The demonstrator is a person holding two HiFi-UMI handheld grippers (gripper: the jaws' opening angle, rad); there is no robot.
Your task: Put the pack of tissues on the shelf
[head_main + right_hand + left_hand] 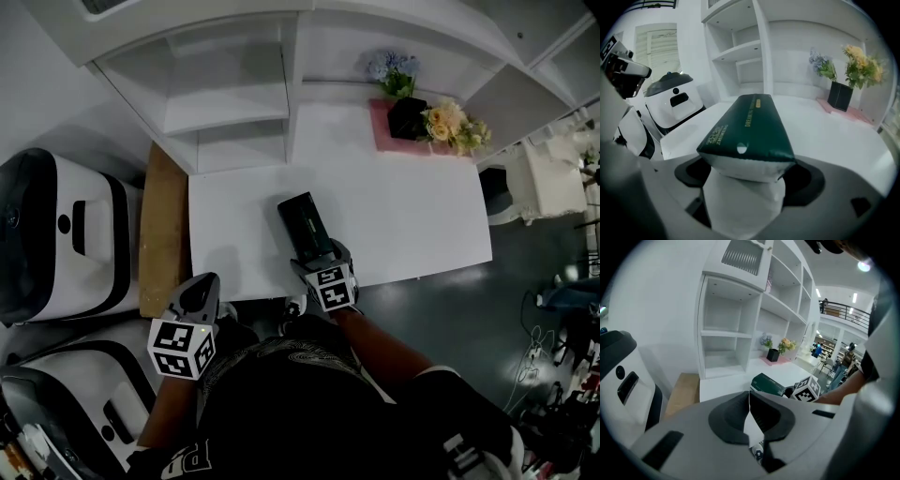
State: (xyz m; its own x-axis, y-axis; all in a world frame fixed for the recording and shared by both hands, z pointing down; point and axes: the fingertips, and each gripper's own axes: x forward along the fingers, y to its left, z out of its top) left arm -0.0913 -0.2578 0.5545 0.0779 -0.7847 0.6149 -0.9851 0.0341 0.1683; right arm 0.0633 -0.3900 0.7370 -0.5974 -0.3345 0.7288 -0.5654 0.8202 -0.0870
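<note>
Progress: nothing placed yet. The pack of tissues (303,223) lies flat on the counter (412,216), in front of the shelf (230,112) and apart from it; lifting and placing remain.

Left gripper (200,292): jaws together, empty, farthest from the shelf.

Right gripper (317,255): jaws spread wide around the pack's near end, apparently not clamped.

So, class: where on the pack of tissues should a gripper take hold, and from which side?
Take the pack of tissues at its near short end, across its narrow width, coming from the front edge of the table along its length. It lies flat, long, slim, that end facing the person. The right gripper sits there, jaws open either side of it.
</note>
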